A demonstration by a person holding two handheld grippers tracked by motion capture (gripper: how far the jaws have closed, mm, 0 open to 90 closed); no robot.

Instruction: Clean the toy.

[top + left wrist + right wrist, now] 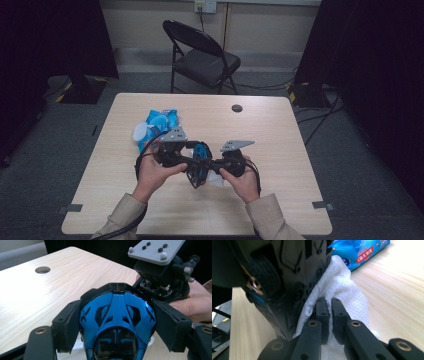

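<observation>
A shiny blue toy car [116, 322] sits between the pads of my left gripper [117, 315], which is shut on its sides, nose pointing away. In the high view the car [199, 167] hangs above the table's middle between both hands, with the left gripper [192, 165] on its left. My right gripper [330, 307] is shut on a white wipe [339, 287], and the wipe presses against the car's dark underside [294, 277] beside a wheel [264, 275]. Seen from above, the right gripper [214, 172] meets the car from the right, and a bit of the wipe [218, 181] shows below it.
A blue packet of wipes [160, 125] lies on the wooden table [280, 150] behind the left hand. A round cable hole [237, 108] is near the far edge. A black folding chair [202, 55] stands beyond the table.
</observation>
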